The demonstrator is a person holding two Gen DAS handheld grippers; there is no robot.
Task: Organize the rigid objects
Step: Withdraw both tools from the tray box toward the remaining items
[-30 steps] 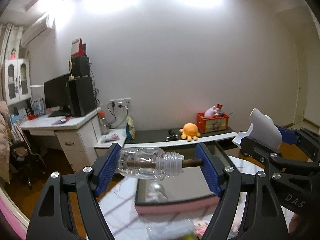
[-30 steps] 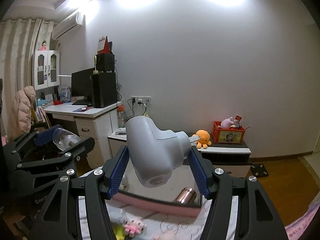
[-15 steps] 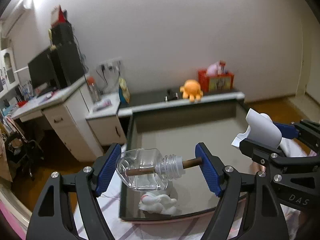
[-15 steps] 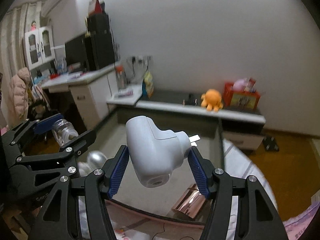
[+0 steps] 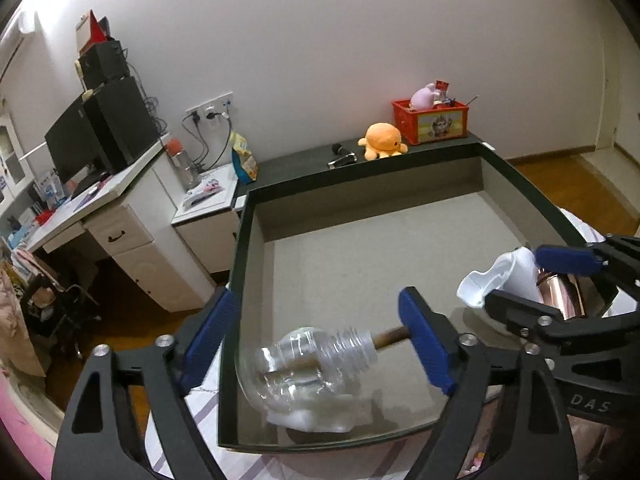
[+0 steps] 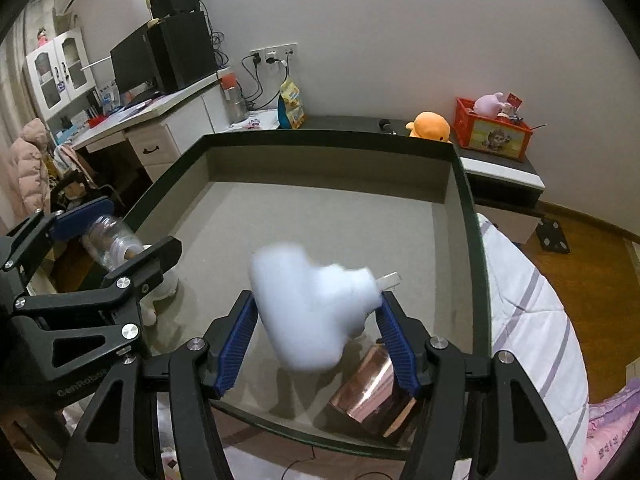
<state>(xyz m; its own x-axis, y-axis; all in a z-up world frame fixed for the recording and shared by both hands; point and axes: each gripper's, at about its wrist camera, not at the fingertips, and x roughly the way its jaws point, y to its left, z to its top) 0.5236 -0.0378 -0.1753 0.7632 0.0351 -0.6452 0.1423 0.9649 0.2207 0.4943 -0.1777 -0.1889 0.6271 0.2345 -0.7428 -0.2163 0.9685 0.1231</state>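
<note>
Left tool [image 5: 320,340] wide open, bottle [image 5: 308,364] loose between | right tool [image 6: 316,336] gripping white plug [image 6: 312,312] | release low, inside box [image 6: 332,216] below.

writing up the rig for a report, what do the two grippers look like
Both are matte black angular frames with silver screw heads and ribbed blue pads on the fingers. The left gripper has blue pads too; the right gripper shows pale "DAS" lettering in the left wrist view. No cables or sleeves visible.
</note>
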